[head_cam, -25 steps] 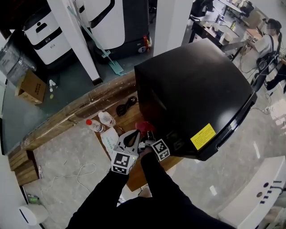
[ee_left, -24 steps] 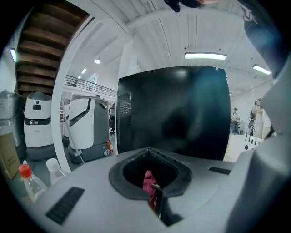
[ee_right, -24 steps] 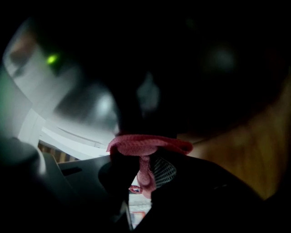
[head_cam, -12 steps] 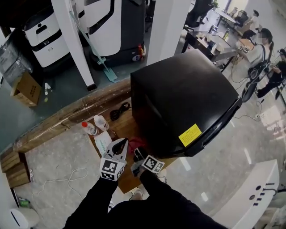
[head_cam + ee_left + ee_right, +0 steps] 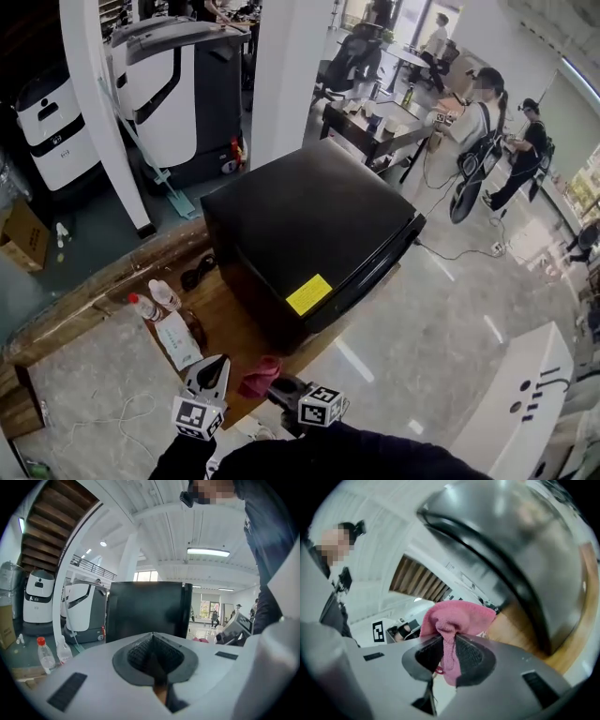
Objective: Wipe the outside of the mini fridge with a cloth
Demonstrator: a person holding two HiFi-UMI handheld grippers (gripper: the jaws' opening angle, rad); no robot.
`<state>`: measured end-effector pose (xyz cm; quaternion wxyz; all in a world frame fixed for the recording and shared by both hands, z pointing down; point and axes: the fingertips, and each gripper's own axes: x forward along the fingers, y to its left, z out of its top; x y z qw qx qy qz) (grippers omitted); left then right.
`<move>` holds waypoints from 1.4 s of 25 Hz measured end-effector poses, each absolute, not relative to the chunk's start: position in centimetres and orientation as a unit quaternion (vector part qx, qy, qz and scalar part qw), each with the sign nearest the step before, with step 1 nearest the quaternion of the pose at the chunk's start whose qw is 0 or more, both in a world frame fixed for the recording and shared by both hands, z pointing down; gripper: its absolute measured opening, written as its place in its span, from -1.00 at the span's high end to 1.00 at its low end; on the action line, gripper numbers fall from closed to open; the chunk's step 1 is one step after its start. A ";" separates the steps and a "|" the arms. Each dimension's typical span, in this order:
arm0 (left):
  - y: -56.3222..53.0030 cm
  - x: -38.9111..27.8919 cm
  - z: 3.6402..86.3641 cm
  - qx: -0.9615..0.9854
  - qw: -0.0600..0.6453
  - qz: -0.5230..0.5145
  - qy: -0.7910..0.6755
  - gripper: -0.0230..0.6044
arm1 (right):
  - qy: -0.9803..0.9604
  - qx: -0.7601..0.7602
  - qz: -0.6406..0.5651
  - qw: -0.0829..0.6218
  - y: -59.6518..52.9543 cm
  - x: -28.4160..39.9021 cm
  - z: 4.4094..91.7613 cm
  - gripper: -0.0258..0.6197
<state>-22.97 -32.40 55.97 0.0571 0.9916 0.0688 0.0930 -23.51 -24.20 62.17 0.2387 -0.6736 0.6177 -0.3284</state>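
Note:
The black mini fridge (image 5: pixel 309 225) stands on a wooden platform (image 5: pixel 220 323), a yellow label (image 5: pixel 309 293) on the side facing me. My right gripper (image 5: pixel 279 386) is shut on a pink cloth (image 5: pixel 260 377) just short of the fridge's near lower corner. In the right gripper view the cloth (image 5: pixel 457 616) bunches between the jaws of the right gripper (image 5: pixel 447 641), with the fridge (image 5: pixel 520 550) close above it, apart from the cloth. My left gripper (image 5: pixel 212 371) hangs beside it; in its own view the left gripper (image 5: pixel 152 637) is shut and empty, facing the fridge (image 5: pixel 145 611).
Two plastic bottles (image 5: pixel 150 305), a white packet (image 5: pixel 178 337) and a black cable (image 5: pixel 197 272) lie on the platform left of the fridge. White machines (image 5: pixel 169 84) and a pillar (image 5: pixel 286 66) stand behind. People (image 5: pixel 487 122) stand near desks at the right.
Both grippers have drawn back from the fridge's side, the cloth coming away with the right one. The head view has lifted and shows more of the room.

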 end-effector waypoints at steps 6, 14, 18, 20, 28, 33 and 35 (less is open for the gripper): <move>-22.0 -21.2 53.0 0.995 0.068 0.066 0.035 0.91 | 0.673 -0.685 -0.241 0.141 -13.9 -19.0 57.1 0.72; -10.9 -14.4 49.1 0.996 0.065 0.024 -0.064 0.91 | 0.730 -0.673 -0.123 0.011 -5.8 -10.0 52.4 0.71; -8.3 -13.5 48.2 0.990 0.069 0.015 -0.119 0.91 | 0.742 -0.666 -0.073 -0.037 -5.5 -7.9 50.3 0.71; -7.4 -13.4 47.6 0.989 0.055 0.013 -0.138 0.91 | 0.746 -0.661 -0.061 -0.051 -6.7 -7.8 49.9 0.71; -7.3 -13.5 47.7 0.981 0.044 0.020 -0.187 0.91 | 0.743 -0.662 -0.034 -0.088 -11.2 -8.7 49.9 0.70; -7.6 -13.6 47.2 0.980 0.043 0.020 -0.193 0.91 | 0.737 -0.670 -0.032 -0.082 -11.3 -8.9 49.4 0.72; -7.5 -13.0 47.3 0.981 0.042 0.020 -0.190 0.91 | 0.731 -0.677 -0.034 -0.078 -10.6 -7.8 49.4 0.72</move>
